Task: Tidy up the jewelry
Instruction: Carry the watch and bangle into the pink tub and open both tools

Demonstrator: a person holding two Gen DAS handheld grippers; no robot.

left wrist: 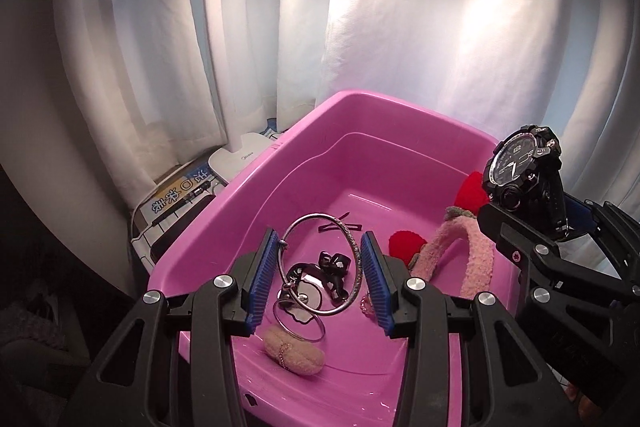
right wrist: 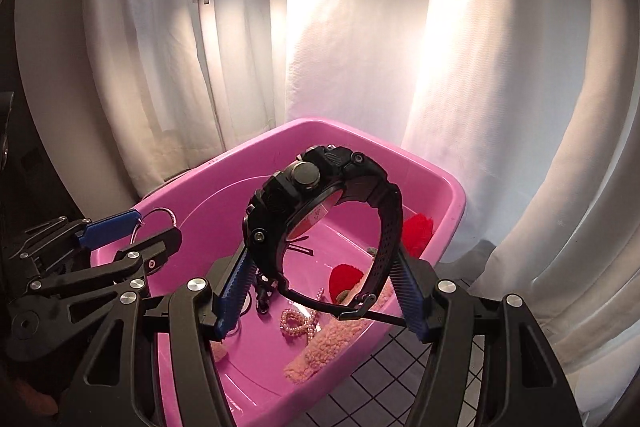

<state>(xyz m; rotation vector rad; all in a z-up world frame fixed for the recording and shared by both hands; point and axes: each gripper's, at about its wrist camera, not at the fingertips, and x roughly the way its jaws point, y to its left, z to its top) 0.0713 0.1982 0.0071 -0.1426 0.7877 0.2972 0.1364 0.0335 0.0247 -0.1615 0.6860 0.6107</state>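
Observation:
My left gripper [left wrist: 322, 259] is shut on a thin silver bangle [left wrist: 352, 239] and holds it upright above the pink tub [left wrist: 256, 187]. My right gripper [right wrist: 320, 279] is shut on a chunky black wristwatch [right wrist: 316, 211], held above the tub; the watch also shows at the right of the left wrist view [left wrist: 520, 163]. In the tub lie a second silver ring [left wrist: 298, 321], black hair clips [left wrist: 332, 267], a pink bead bracelet [right wrist: 296, 321], a fuzzy pink headband with red hearts [left wrist: 476, 259] and a fuzzy pink scrunchie [left wrist: 294, 351].
A white desk lamp [left wrist: 236, 155] stands behind the tub's left corner, on a printed box [left wrist: 176, 199]. White curtains [left wrist: 400, 27] hang close behind. A tiled mat [right wrist: 384, 379] shows at the tub's right front.

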